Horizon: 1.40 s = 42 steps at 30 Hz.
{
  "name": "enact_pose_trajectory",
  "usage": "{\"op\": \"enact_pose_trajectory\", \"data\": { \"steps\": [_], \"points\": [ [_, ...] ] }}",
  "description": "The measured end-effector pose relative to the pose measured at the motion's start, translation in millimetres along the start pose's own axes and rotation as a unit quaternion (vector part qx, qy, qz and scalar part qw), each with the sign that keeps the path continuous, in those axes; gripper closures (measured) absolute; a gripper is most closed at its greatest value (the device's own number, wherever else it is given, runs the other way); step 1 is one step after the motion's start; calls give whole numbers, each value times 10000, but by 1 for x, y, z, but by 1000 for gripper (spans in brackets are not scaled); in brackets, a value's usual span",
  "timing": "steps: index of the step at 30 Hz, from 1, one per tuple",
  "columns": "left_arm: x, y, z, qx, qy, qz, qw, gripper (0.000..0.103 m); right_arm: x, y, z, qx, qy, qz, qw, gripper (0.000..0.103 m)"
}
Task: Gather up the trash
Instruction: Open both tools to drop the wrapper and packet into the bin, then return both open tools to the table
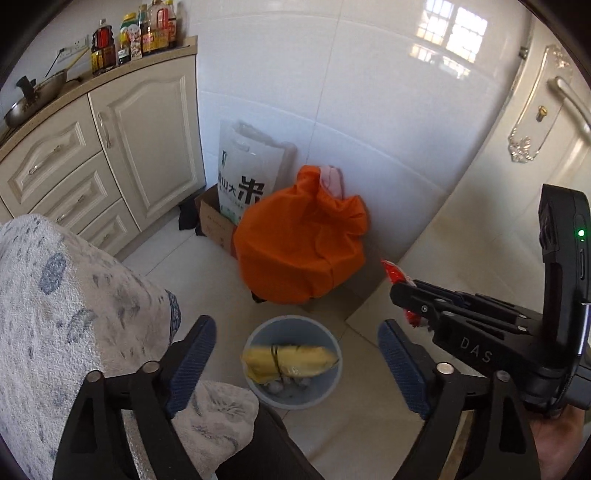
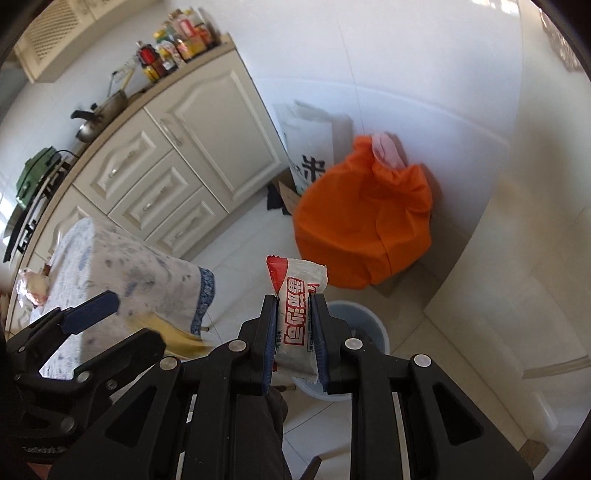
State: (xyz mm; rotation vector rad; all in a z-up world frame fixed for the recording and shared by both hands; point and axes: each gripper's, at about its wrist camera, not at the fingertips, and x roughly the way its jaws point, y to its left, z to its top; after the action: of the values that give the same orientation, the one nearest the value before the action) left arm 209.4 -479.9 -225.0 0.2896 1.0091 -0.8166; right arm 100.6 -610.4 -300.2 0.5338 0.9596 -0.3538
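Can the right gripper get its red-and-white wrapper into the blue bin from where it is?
Probably yes. The right gripper pinches the wrapper just above the blue bin, whose mouth is open; the yellow packet fills only part, and the left gripper stands open beside.

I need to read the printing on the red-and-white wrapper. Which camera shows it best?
The right wrist view: the wrapper fills the centre, printed face toward the camera, clamped in the right tongs. The left wrist view shows only red edges of it behind those tongs.

The white tiled floor (image 1: 354, 435) carries a blue bin (image 1: 293, 360), an orange bag (image 1: 301, 240) and a cardboard box (image 1: 216, 221). The counter (image 1: 48, 107) holds a wok (image 1: 35, 98) and sauce bottles (image 1: 136, 35).
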Motion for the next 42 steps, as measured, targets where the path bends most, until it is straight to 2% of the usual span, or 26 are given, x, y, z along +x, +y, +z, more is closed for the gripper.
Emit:
{"op": "enact_pose_trajectory", "data": {
  "steps": [2, 3, 4, 5, 6, 7, 8, 10, 12, 20, 26, 30, 36, 42],
  "points": [
    [0, -4, 4, 5, -40, 74, 10000, 7, 2, -4, -2, 62, 10, -13, 10000, 76],
    [-1, -6, 6, 3, -79, 98, 9999, 5, 2, -6, -3, 105, 16, 21, 9999, 68],
    [-6, -6, 0, 5, -113, 117, 9999, 4, 3, -7, -4, 134, 22, 18, 9999, 54],
    [-8, -5, -1, 4, -145, 141, 9998, 3, 3, -7, -4, 145, 12, 12, 9999, 46],
    [-9, -3, -3, -2, -180, 164, 9997, 1, 2, -7, -5, 171, -8, 50, 9998, 33],
    [-12, -2, -6, -14, -229, 195, 9995, 1, 3, -8, -5, 193, -7, 78, 9998, 24],
    [-17, -1, -10, -22, -259, 218, 9994, 1, 3, -8, -6, 216, -9, 70, 9997, 20],
    [-27, 3, -18, -42, -338, 271, 9991, 1, 1, -8, -6, 256, -36, 39, 9997, 5],
    [-34, 5, -23, -56, -420, 330, 9986, 1, -1, -6, -6, 257, -61, -8, 9997, 0],
    [-97, 16, -51, -271, -837, 488, 9949, 1, -19, 12, -3, 198, -221, 10, 9996, 0],
    [-159, 31, -79, -507, -1259, 618, 9888, 1, -48, 48, 1, -51, -446, 223, 9987, 0],
    [-202, 48, -104, -733, -1551, 797, 9820, 1, -72, 87, 4, -349, -670, 466, 9961, 0],
    [-264, 82, -143, -1216, -1931, 1104, 9673, 1, -98, 160, 2, -958, -897, 859, 9876, 0],
    [-317, 120, -183, -1699, -2212, 1469, 9490, 1, -107, 230, -8, -1534, -958, 1224, 9759, 0]
  ]
}}
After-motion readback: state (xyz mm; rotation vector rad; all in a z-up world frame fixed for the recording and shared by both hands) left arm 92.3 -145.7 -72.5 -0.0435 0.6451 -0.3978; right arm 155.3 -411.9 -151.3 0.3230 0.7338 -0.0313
